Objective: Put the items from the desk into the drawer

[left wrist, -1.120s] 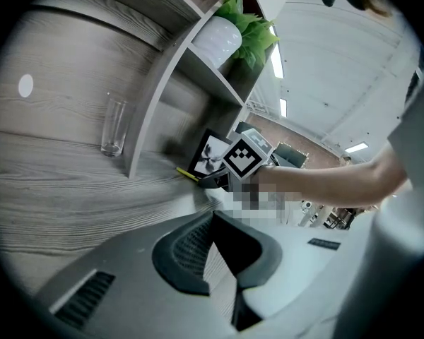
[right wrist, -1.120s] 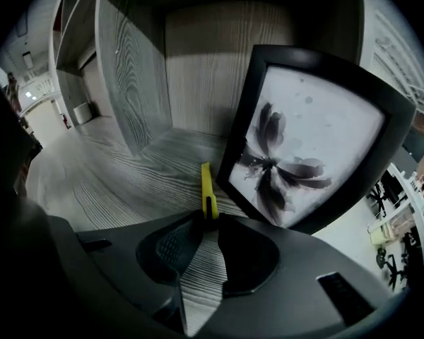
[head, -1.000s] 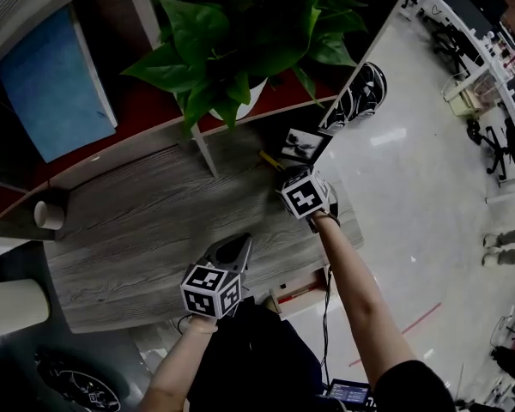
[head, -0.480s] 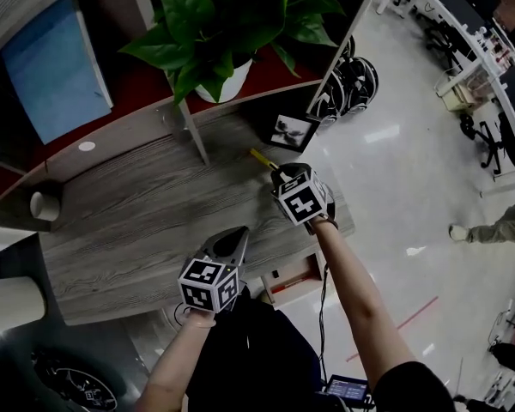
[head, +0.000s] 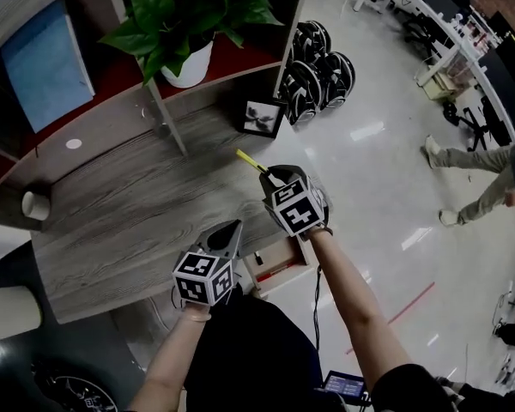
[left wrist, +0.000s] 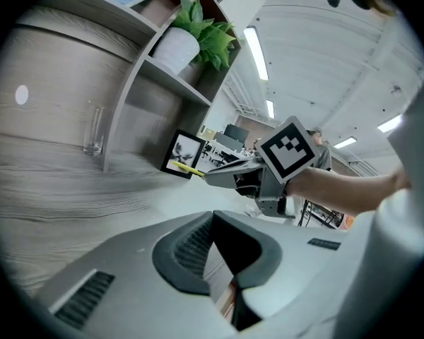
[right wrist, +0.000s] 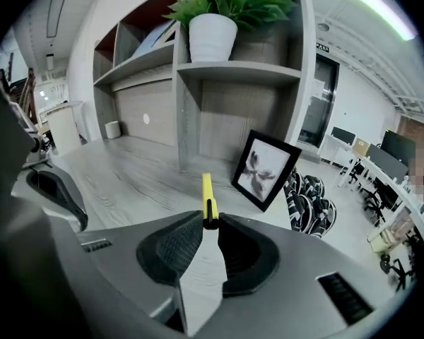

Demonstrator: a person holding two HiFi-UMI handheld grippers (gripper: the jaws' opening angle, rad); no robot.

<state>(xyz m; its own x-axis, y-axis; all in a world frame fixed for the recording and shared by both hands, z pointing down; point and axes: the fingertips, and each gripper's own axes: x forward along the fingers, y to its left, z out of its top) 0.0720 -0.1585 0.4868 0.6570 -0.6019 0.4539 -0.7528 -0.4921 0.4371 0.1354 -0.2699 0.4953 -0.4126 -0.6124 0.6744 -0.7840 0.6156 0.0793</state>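
r tongs (right wrist: pixel 210 222) clenched on slim yellow pen (right wrist: pixel 207 189), dark-ended; l tongs (left wrist: pixel 213 217) clenched, empty.

floor (head: pixel 395 187): pale, glossy (light glare) | shelving (right wrist: pixel 237 69): grey wood, red back | ceiling lights (left wrist: pixel 254 44): strips lit

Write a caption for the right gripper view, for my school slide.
The right gripper pinches a yellow pen in its jaws over the grey wooden desk, framed picture beyond.
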